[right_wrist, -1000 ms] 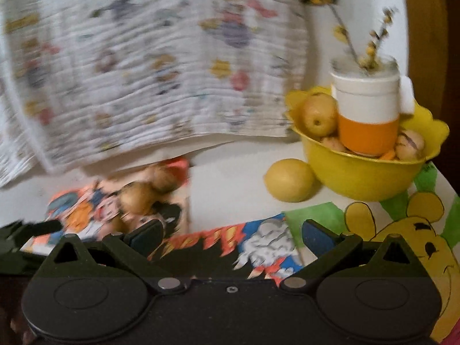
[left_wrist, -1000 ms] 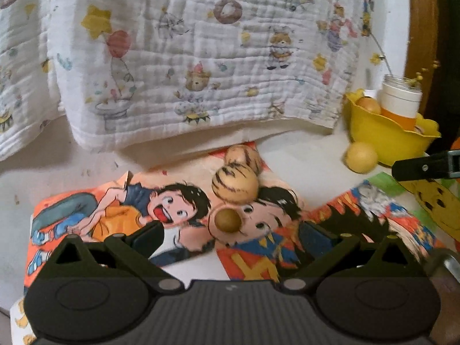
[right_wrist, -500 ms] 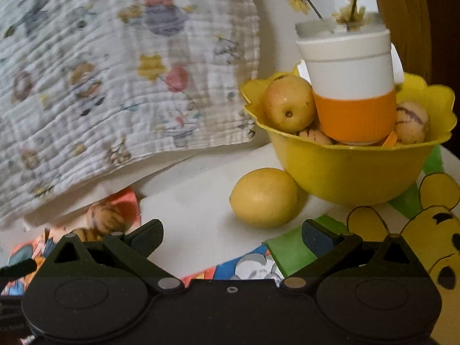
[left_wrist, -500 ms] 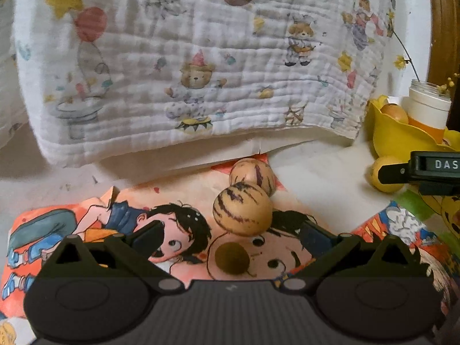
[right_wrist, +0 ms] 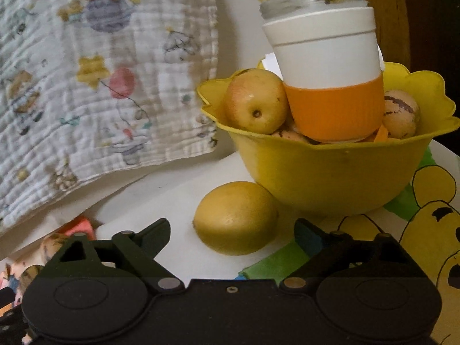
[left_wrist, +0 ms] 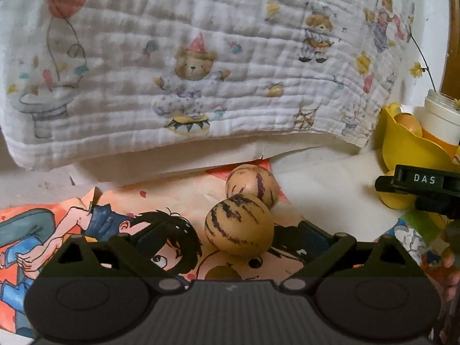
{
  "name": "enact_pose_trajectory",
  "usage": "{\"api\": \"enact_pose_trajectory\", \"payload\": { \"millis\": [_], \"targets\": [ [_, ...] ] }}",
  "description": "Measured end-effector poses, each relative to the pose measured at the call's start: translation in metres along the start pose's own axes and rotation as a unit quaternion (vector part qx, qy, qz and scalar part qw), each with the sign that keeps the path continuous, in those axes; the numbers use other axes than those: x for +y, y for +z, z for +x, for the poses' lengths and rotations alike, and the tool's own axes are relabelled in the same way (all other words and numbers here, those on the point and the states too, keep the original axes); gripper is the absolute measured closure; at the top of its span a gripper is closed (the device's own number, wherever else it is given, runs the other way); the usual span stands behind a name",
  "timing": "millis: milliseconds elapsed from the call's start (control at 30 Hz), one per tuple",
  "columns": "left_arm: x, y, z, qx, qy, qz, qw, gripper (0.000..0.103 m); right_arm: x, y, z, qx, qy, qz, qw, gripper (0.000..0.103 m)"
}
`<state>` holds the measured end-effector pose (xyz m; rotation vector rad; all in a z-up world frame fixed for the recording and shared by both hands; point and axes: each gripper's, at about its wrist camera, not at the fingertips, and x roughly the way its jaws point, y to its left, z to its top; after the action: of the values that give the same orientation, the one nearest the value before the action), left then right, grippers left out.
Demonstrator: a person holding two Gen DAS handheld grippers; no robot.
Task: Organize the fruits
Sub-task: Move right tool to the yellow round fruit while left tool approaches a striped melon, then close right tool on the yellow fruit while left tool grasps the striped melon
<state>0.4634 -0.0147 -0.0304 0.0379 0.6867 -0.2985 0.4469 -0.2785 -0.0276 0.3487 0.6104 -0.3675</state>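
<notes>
Yellow bowl (right_wrist: 330, 178) holds 1 yellow-red apple (right_wrist: 256, 100), 1 white-orange cup (right_wrist: 327, 80) and 2 striped melons (right_wrist: 401, 113). Lemon (right_wrist: 235, 218) lies beside the bowl, between the right gripper (right_wrist: 233, 238) jaws, apart. Left gripper (left_wrist: 230, 238), jaws apart, flanks 1 striped pepino (left_wrist: 238, 224) on cartoon paper (left_wrist: 143, 218).

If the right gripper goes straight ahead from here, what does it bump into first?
Most likely the yellow lemon: it lies on the table between the open fingers of the right gripper, just ahead. The yellow bowl sits behind it. Depth is hard to judge in this view.
</notes>
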Motion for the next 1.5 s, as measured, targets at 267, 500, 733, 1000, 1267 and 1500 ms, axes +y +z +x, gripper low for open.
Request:
{"api": "enact_pose_trajectory", "payload": {
  "millis": [267, 500, 733, 1000, 1267, 1500],
  "targets": [
    [-0.002, 0.002, 0.014, 0.017, -0.006, -0.003, 0.9998, 0.016, -0.003, 0.003, 0.017, -0.006, -0.011, 0.015, 1.000, 0.013],
    [0.002, 0.002, 0.021, 0.029, -0.009, -0.010, 0.9995, 0.034, 0.003, 0.007, 0.023, -0.011, -0.018, 0.003, 1.000, 0.028],
    [0.001, 0.001, 0.024, 0.034, -0.009, -0.008, 0.9994, 0.043, 0.006, 0.007, 0.014, -0.005, -0.014, 0.007, 1.000, 0.036],
    [-0.004, 0.002, 0.021, 0.044, -0.025, -0.005, 0.9987, 0.044, 0.006, 0.001, -0.006, 0.020, 0.021, -0.017, 0.999, 0.036],
    [-0.015, -0.007, 0.002, 0.041, -0.036, 0.008, 0.9985, 0.044, 0.014, -0.010, -0.029, 0.043, 0.075, -0.051, 0.995, 0.036],
    [-0.021, -0.005, -0.023, 0.025, -0.042, 0.010, 0.9987, 0.044, 0.005, -0.005, -0.046, 0.056, 0.117, -0.030, 0.991, 0.036]
  ]
}}
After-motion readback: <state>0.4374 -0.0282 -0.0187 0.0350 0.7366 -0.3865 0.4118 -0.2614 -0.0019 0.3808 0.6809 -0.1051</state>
